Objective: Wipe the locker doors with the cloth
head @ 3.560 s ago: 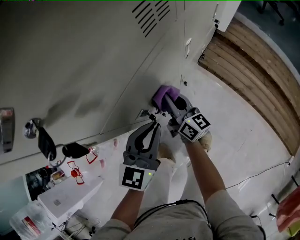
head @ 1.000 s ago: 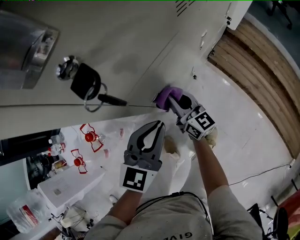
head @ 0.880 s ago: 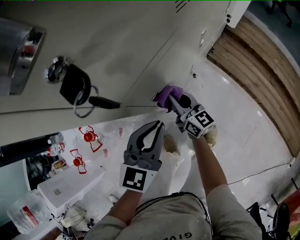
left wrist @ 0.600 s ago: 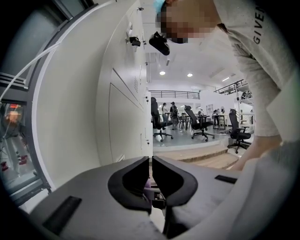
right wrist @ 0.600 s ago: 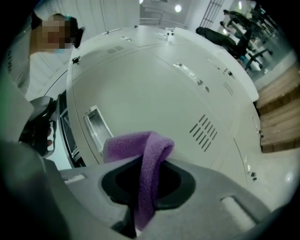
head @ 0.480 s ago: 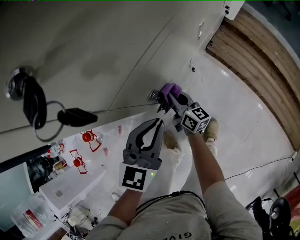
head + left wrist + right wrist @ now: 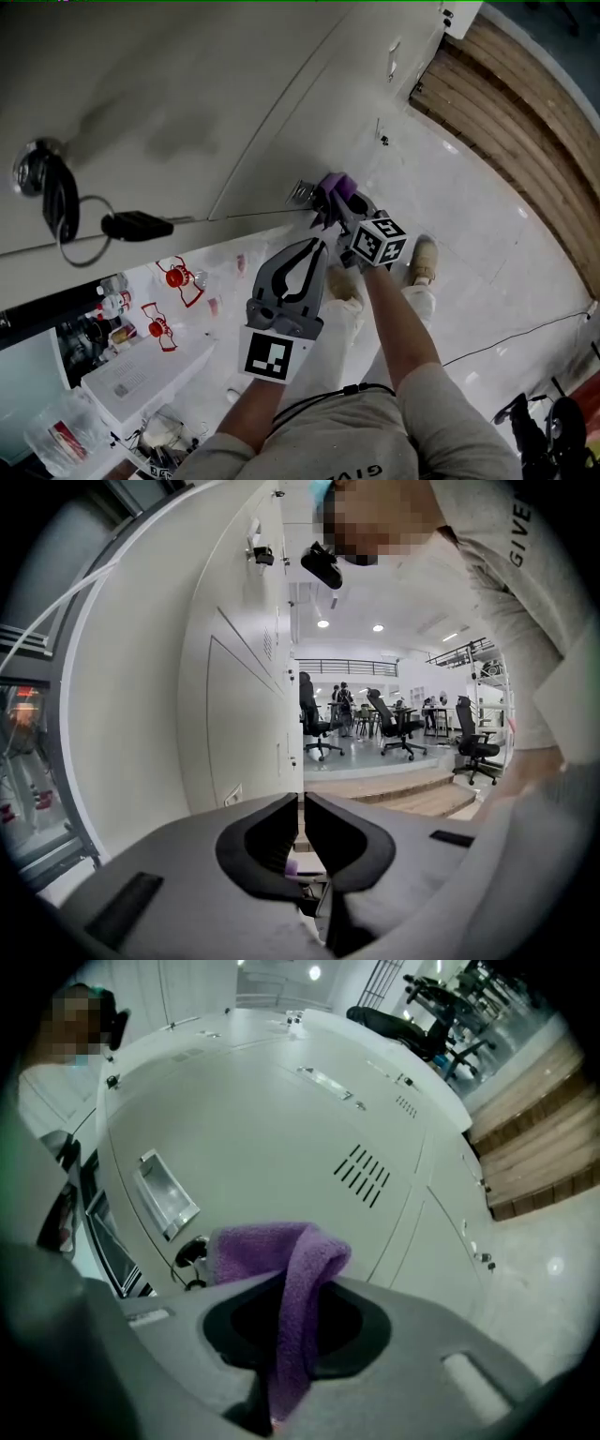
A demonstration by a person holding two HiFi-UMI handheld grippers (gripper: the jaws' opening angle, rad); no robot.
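A purple cloth (image 7: pixel 336 185) is pinched in my right gripper (image 7: pixel 328 202), which is shut on it and holds it low against the pale locker doors (image 7: pixel 187 103), near a door's bottom corner. From the right gripper view the cloth (image 7: pixel 286 1279) folds over the jaws, with the locker fronts (image 7: pixel 281 1129) and a vent grille behind. My left gripper (image 7: pixel 307 253) hangs back from the lockers, jaws shut with nothing between them. In the left gripper view its tips (image 7: pixel 301 813) point along the locker row (image 7: pixel 234 696).
A key ring with a black fob (image 7: pixel 56 202) hangs from a lock at the left. Below lie a white box and bottles (image 7: pixel 131 366). Wooden steps (image 7: pixel 525 122) run along the right. A cable (image 7: pixel 525 333) crosses the white floor. Office chairs (image 7: pixel 403 724) stand far off.
My right gripper has carried the cloth down the door toward its bottom corner. The head view has shifted, so the keys sit farther left. The left gripper has barely moved.
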